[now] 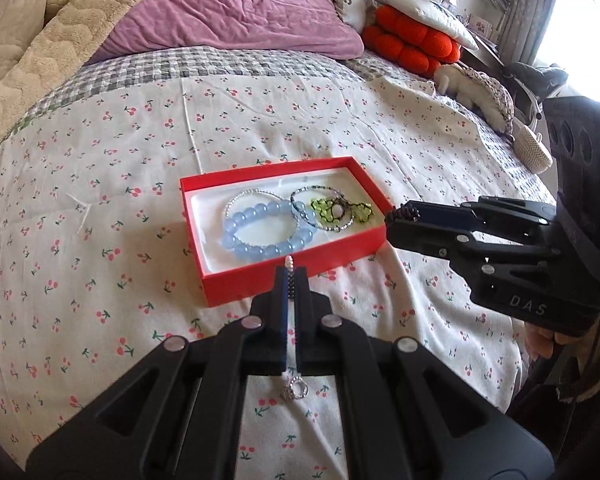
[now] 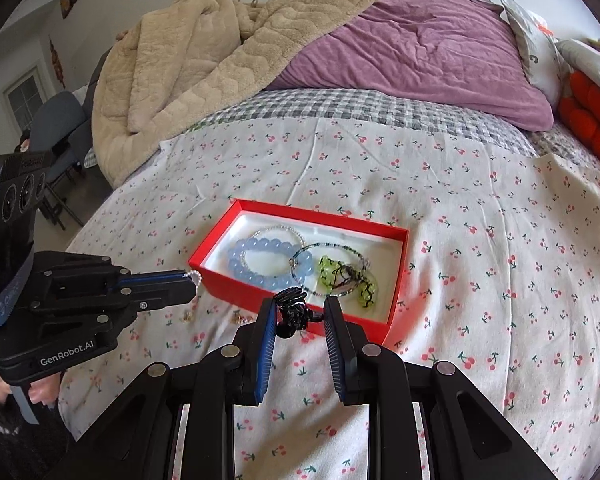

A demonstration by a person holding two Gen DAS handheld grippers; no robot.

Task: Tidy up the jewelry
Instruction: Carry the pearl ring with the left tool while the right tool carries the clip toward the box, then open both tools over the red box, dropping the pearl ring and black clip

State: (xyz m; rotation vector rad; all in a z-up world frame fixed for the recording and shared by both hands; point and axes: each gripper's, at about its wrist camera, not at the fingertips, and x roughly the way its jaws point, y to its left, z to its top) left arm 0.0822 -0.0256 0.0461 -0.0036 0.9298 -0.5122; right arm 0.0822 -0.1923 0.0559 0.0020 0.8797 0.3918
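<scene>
Nearest the left wrist camera, the left gripper (image 1: 288, 276) is seen with its jaws pressed together on a thin beaded strand (image 1: 288, 264); small pale beads stick out past the fingertips, and a ring-shaped clasp (image 1: 295, 390) hangs from the strand's rear end behind the pads. This gripper is held just in front of the near wall of the red box (image 1: 260, 284), above the cherry-print sheet (image 1: 100, 200).

Nearest the right wrist camera, the right gripper (image 2: 300, 308) is seen partly closed around a dark, glossy piece of jewelry (image 2: 292, 312). It appears to be clamped between the blue pads, though what kind of piece it is cannot be told from this view. It is held just in front of the red box's near edge (image 2: 260, 300).

Inside the red box, on its white lining, a bracelet of large pale blue beads (image 1: 260, 228) is laid toward one end, with a thin silver beaded bracelet (image 1: 252, 196) overlapping it. Toward the other end a dark beaded bracelet (image 1: 312, 200) and yellow-green pieces (image 1: 324, 212) are piled together.

Beside the box, small gold-coloured bits (image 2: 236, 318) are scattered on the sheet.

Beyond the box, a grey checked cover (image 1: 180, 68), a purple duvet (image 1: 228, 8) and a beige blanket (image 2: 180, 60) are heaped; a red-orange cushion (image 1: 412, 44) is set well off to one side.
</scene>
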